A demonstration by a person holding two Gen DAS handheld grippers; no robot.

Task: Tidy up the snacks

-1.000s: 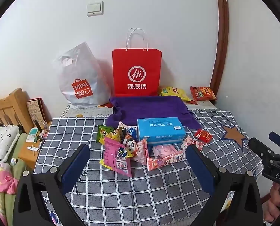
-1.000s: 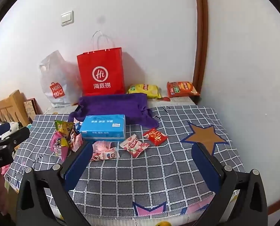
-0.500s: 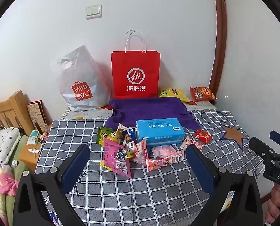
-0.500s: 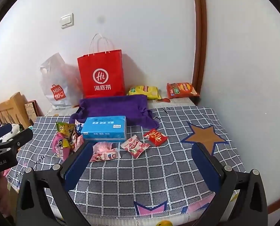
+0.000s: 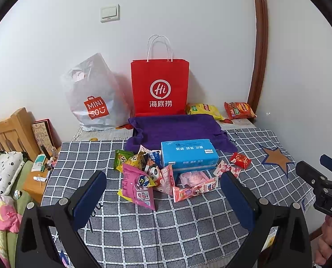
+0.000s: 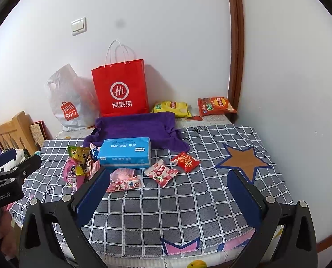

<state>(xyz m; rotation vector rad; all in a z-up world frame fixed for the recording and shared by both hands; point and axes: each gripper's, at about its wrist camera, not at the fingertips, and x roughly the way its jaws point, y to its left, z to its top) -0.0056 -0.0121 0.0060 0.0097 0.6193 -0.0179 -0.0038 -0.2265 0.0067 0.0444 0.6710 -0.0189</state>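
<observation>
A table covered by a grey checked cloth (image 5: 157,227) fills both views, its far edge against a white wall. At that far edge stand a red paper bag (image 5: 159,87) and, to its left, a grey plastic shopping bag (image 5: 92,98); a purple cloth (image 5: 177,129) lies in front of the red bag. Toward the far right corner lie a yellow chip bag (image 5: 202,109) and an orange chip bag (image 5: 238,110). Near the middle of the cloth sits a blue tissue box (image 5: 188,156), with a heap of snack packets (image 5: 141,174) touching its left side, a pink packet (image 6: 123,182) just in front of it, and a pink-and-white packet (image 6: 161,172) and a small red packet (image 6: 185,161) to its right. The left gripper (image 5: 163,196) hangs over the near edge with its jaws spread wide and nothing between them. The right gripper (image 6: 169,195) is likewise wide open and empty, above the near edge.
</observation>
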